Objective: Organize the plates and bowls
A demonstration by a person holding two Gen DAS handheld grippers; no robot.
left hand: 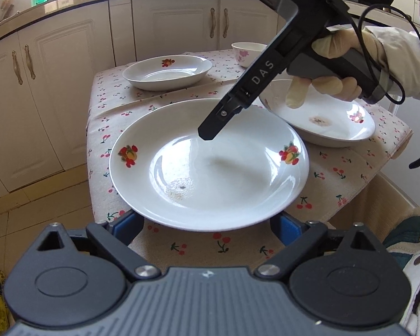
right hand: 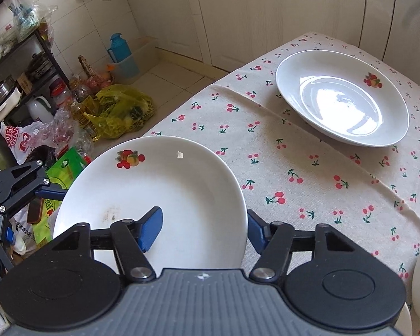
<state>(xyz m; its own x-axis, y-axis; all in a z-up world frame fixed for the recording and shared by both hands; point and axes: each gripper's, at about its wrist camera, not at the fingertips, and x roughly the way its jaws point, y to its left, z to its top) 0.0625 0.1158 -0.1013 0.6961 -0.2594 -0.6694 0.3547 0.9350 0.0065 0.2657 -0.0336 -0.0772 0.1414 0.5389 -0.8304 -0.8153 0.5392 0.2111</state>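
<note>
Small table under cherry-print tablecloth (right hand: 308, 168), white cabinets behind, cluttered floor with yellow bag (right hand: 120, 112) at left. Three deep fruit-print plates plus one bowl: near plate (left hand: 210, 165) overhanging near table edge, far-left plate (left hand: 167, 72), right plate (left hand: 330, 117) with brown residue, small floral bowl (left hand: 247, 53) far behind. Step in hand, by judgement: picking up near plate to stack onto another; stacking not yet done. Right gripper (right hand: 204, 228) straddling near plate's rim, one blue pad (right hand: 151, 229) inside over the well, other outside the rim; fingers apart, not yet clamped. Left gripper (left hand: 208, 224) low at plate's near edge, fingers wide apart either side, no grip visible. Gloved right hand (left hand: 336, 64) holding tool angled steeply down from upper right. Next likely: close right fingers on rim, lift level, carry to another plate. Food speck (left hand: 182, 187) in near plate's well.
</note>
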